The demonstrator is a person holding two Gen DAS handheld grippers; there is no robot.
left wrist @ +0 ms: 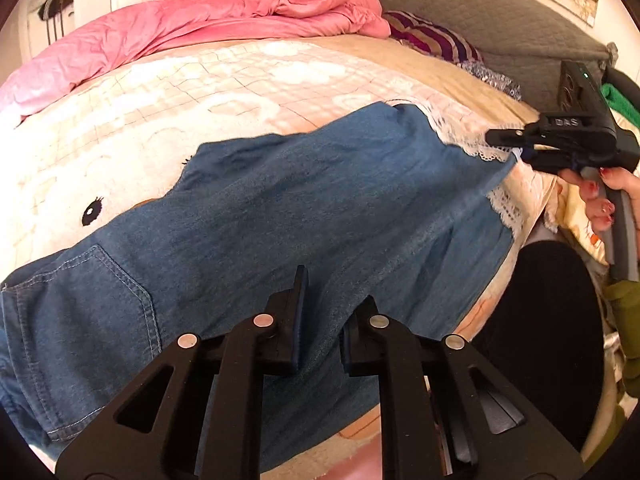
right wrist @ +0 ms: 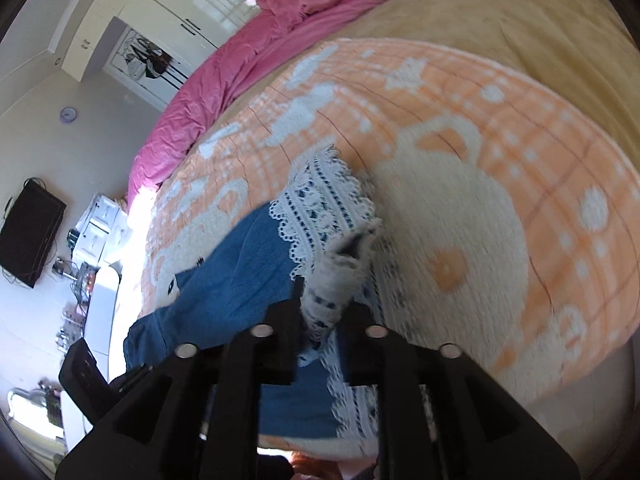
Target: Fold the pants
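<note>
Left gripper clamped the denim pants; right gripper sat loose around the lace hem, body marked "DAS".

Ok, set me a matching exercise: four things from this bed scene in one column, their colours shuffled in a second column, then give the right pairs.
Things
1. pants
2. quilt
3. lace trim
4. headboard

Colours
A. grey
B. white
C. blue denim
D. pink

Pairs: 1-C, 2-D, 3-B, 4-A
</note>
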